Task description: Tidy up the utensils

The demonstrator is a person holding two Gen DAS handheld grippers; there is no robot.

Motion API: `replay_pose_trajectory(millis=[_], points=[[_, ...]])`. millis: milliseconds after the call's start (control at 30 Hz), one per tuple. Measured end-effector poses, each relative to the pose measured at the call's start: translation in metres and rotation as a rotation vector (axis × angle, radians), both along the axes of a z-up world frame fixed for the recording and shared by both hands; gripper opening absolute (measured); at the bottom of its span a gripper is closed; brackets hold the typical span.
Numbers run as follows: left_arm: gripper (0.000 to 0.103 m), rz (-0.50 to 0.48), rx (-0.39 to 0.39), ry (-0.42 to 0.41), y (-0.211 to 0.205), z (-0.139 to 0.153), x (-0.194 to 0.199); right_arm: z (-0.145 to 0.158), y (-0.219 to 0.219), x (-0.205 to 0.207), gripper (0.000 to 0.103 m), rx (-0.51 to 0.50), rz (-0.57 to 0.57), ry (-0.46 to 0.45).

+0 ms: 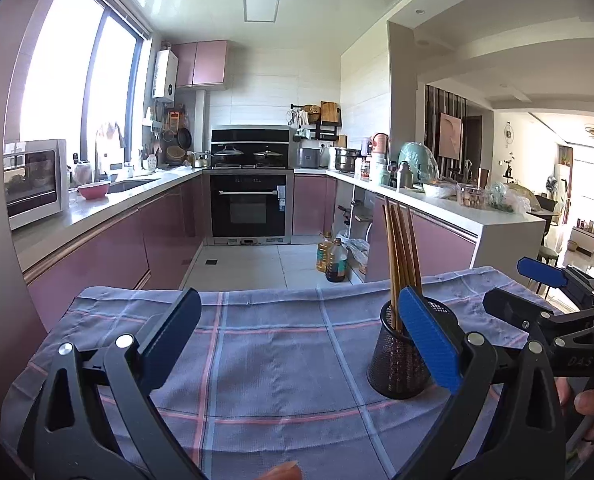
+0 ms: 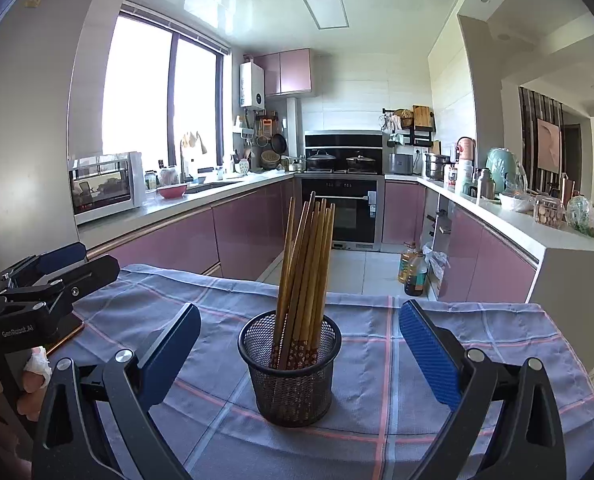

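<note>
Both blue-padded claws, right claw (image 2: 299,354) and left claw (image 1: 297,342), gape wide, empty. Light, stiff, slippery bamboo chopsticks (image 2: 305,264) stand in the tippy black mesh cup (image 2: 291,376), mid-tabletop; pinch mid-shaft.

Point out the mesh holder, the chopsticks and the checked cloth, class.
mesh holder (image 2: 293,380): right wrist view, on its front wall.
chopsticks (image 2: 307,264): right wrist view, on the bare wooden shafts.
checked cloth (image 2: 477,344): right wrist view, on a bare patch right of the holder.
</note>
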State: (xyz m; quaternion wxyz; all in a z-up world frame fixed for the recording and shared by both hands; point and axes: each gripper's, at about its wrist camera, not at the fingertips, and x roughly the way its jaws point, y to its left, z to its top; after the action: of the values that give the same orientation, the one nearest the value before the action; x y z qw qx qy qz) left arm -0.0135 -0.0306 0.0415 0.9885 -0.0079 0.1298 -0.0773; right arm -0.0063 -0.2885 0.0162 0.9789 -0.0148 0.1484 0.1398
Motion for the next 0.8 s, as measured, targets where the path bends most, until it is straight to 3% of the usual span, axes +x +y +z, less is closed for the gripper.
replay_pose_trajectory(millis=[800], points=[[0.097,0.046,-0.005,-0.059,0.007,0.010,-0.021,0.002,0.000,-0.010,0.096,0.006,-0.025,-0.040]])
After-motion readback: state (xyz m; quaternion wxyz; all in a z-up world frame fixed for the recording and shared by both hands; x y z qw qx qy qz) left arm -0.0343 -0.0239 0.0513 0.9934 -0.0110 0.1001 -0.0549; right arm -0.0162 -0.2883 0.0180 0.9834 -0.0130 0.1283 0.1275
